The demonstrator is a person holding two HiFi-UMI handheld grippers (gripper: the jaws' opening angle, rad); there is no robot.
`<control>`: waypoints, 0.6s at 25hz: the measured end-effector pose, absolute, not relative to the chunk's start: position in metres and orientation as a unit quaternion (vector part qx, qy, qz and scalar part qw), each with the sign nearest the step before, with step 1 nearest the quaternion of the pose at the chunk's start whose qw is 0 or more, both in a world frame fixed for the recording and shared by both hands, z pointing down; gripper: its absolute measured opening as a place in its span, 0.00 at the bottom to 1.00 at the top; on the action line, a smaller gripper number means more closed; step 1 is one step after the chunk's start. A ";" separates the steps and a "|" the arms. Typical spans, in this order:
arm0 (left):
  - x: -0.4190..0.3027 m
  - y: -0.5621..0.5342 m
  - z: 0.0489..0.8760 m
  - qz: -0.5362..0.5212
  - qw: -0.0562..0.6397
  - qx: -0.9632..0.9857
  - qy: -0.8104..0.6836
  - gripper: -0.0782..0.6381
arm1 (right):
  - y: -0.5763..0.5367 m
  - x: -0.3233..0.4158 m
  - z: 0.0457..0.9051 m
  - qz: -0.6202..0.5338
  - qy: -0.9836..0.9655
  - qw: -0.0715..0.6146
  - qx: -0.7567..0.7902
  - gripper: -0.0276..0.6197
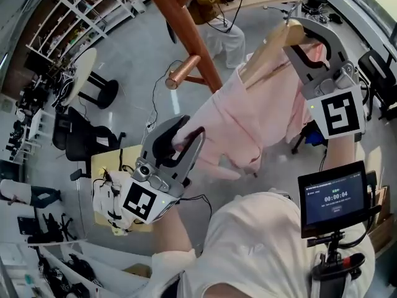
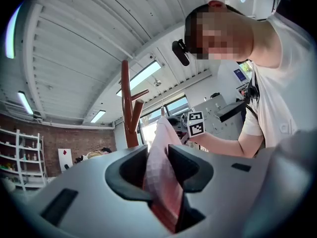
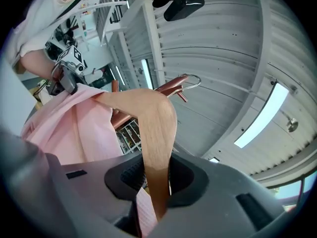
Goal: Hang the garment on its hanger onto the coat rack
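A pink garment hangs on a wooden hanger held up in the air beside the red-brown coat rack. My right gripper is shut on the hanger's arm, near its end. The metal hook points up, close to a rack peg but apart from it. Lower left, my left gripper is shut on a fold of the garment's fabric and holds it out sideways. A copper-tipped peg juts out just above the left gripper. In the left gripper view the rack stands beyond the jaws.
A person in a yellow top sits on the floor behind the rack. White shelving, a round stool and a black chair stand at the left. A cable trails over the grey floor. A small screen is on my chest.
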State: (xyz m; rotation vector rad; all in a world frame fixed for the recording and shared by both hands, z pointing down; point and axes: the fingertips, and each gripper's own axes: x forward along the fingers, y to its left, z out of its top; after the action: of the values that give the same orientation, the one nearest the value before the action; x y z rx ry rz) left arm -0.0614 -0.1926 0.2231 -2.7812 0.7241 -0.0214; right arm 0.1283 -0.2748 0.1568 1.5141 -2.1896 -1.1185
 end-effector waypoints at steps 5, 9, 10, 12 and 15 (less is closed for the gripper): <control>-0.082 -0.196 0.194 0.018 0.131 -0.950 0.281 0.25 | -0.301 0.097 0.132 -0.391 -0.781 0.099 0.478 0.20; -0.092 -0.182 0.180 0.028 0.134 -0.945 0.296 0.24 | -0.304 0.079 0.122 -0.386 -0.803 0.079 0.447 0.20; -0.093 -0.178 0.178 0.028 0.136 -0.944 0.299 0.24 | -0.304 0.076 0.121 -0.385 -0.808 0.075 0.439 0.20; -0.094 -0.170 0.173 0.028 0.140 -0.942 0.303 0.24 | -0.303 0.070 0.118 -0.382 -0.817 0.068 0.426 0.20; -0.097 -0.163 0.170 0.027 0.141 -0.940 0.310 0.24 | -0.303 0.060 0.117 -0.380 -0.828 0.061 0.408 0.20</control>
State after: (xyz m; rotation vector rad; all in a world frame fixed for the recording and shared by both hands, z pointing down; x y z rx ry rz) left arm -0.0971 -0.1635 0.1697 -2.7136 0.8938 0.0777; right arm 0.0596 -0.3031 0.1175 1.2335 -2.5042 -1.1504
